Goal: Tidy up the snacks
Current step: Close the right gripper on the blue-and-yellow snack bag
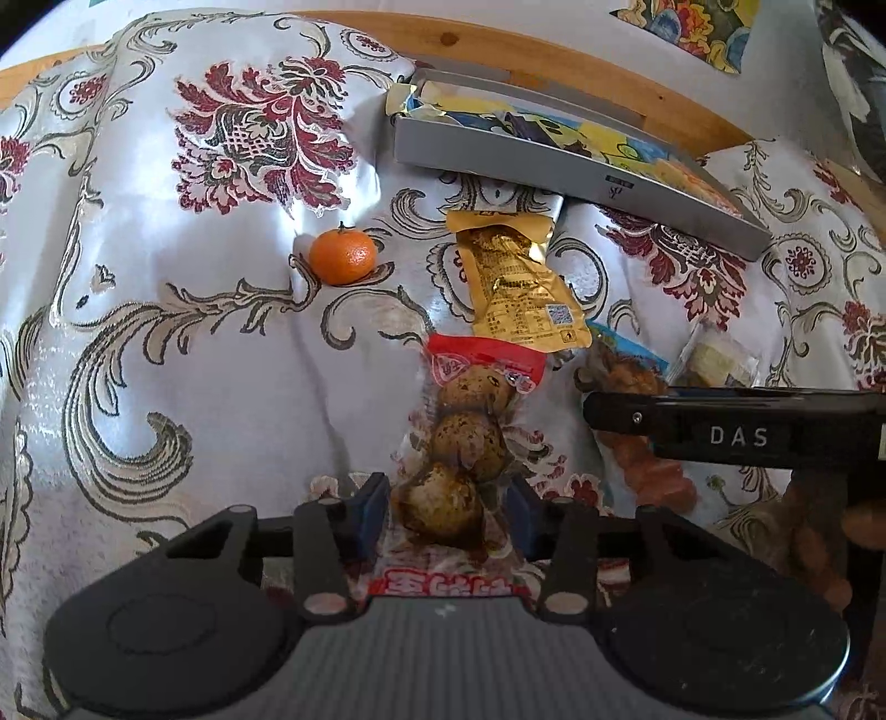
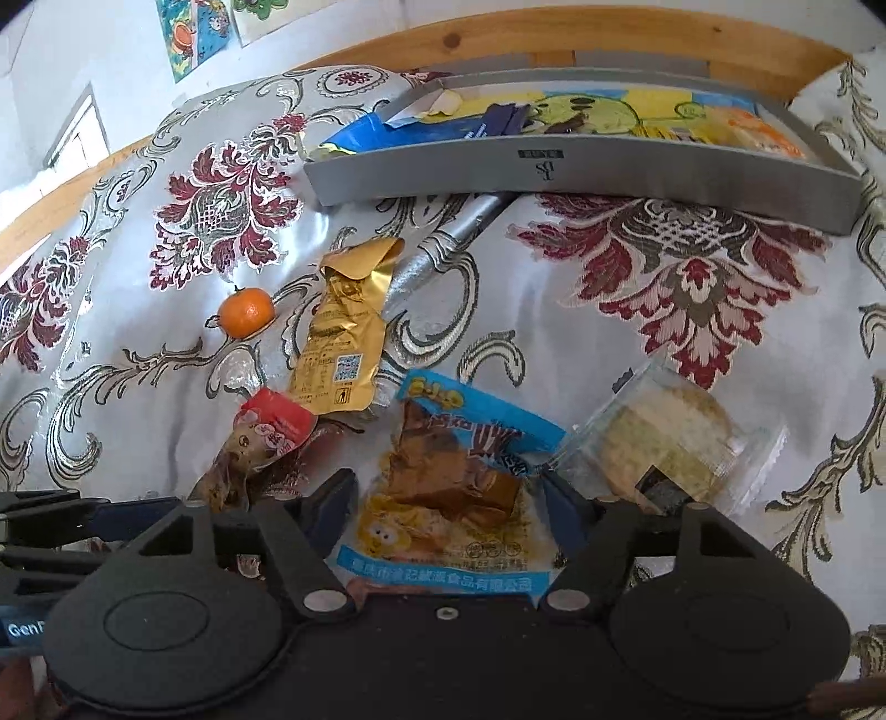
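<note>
the left gripper (image 1: 448, 512) has its jaws apart on either side of the near end of a clear packet of braised eggs (image 1: 462, 443) with a red top, the blue pads close to the packet though contact cannot be told. the right gripper (image 2: 448, 507) likewise has its jaws apart, straddling the lower part of a blue-edged packet of brown snack (image 2: 454, 476) that lies flat on the floral cloth (image 2: 554, 310). just right of that packet lies a clear-wrapped pale cake (image 2: 670, 443). beyond the egg packet, touching its red top, lies a gold foil packet (image 1: 515, 282), and to its left, apart from it, sits a small mandarin (image 1: 343, 256). a silver wrapper (image 2: 443, 243) runs from the gold packet to the grey tray (image 2: 554, 171), which sits near the cloth's far edge by the wooden rail (image 2: 609, 33) and holds several colourful packets.
</note>
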`<action>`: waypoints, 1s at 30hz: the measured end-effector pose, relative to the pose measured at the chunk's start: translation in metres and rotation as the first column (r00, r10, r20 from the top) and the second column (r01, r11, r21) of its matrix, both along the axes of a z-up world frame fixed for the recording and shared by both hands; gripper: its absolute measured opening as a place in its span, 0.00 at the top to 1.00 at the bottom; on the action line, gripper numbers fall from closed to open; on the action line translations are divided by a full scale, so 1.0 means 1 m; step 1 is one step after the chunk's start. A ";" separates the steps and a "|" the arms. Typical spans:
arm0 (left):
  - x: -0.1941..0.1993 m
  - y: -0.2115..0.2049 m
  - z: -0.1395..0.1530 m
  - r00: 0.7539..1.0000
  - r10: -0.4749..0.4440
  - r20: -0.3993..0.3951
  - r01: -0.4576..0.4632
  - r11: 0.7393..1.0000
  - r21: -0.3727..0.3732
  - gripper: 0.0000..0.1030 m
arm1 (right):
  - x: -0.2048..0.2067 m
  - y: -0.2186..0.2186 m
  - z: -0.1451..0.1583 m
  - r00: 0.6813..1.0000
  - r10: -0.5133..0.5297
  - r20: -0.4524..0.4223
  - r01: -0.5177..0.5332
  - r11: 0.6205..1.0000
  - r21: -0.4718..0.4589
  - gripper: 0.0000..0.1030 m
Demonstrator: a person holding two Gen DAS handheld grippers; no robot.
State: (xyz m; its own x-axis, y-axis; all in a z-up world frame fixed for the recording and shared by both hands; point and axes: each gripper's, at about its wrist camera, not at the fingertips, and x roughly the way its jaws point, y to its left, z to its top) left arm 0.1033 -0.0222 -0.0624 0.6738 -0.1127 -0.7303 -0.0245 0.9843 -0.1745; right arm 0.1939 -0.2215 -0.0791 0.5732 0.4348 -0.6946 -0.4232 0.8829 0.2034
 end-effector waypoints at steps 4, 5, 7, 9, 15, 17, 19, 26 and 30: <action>-0.003 0.001 0.002 1.000 -0.007 -0.001 0.007 1.000 -0.015 0.55 | -0.002 -0.002 0.001 1.000 -0.003 0.005 0.003 1.000 0.000 0.40; -0.004 0.001 0.003 1.000 -0.007 -0.003 0.007 1.000 -0.019 0.55 | -0.002 -0.002 0.001 1.000 -0.005 0.000 0.005 1.000 0.000 0.39; -0.006 0.003 0.004 1.000 -0.004 -0.005 0.004 0.999 -0.033 0.55 | -0.004 -0.006 0.004 0.999 -0.026 -0.021 0.026 1.000 0.008 0.34; -0.008 0.006 0.005 1.000 0.002 -0.006 -0.002 0.999 -0.054 0.55 | -0.007 -0.013 0.005 0.996 -0.070 -0.056 0.072 0.997 0.027 0.29; -0.013 0.009 0.007 1.000 0.011 0.014 -0.010 0.995 -0.095 0.55 | -0.012 -0.015 0.005 0.993 -0.088 -0.076 0.092 0.995 0.041 0.17; -0.015 0.009 0.010 1.000 0.006 0.030 -0.003 0.995 -0.103 0.55 | -0.014 -0.016 0.006 0.992 -0.096 -0.078 0.099 0.994 0.042 0.17; -0.015 0.010 0.011 0.999 0.007 0.037 -0.003 0.994 -0.113 0.55 | -0.015 -0.018 0.005 0.992 -0.098 -0.081 0.102 0.994 0.046 0.17; -0.016 0.007 0.011 0.999 0.006 0.044 0.000 0.992 -0.123 0.55 | -0.012 -0.003 -0.003 0.997 -0.081 -0.014 0.080 0.996 -0.030 0.28; -0.018 0.009 0.012 0.999 0.011 0.050 -0.004 0.991 -0.134 0.55 | -0.012 -0.006 -0.001 0.996 -0.084 -0.017 0.084 0.996 -0.009 0.33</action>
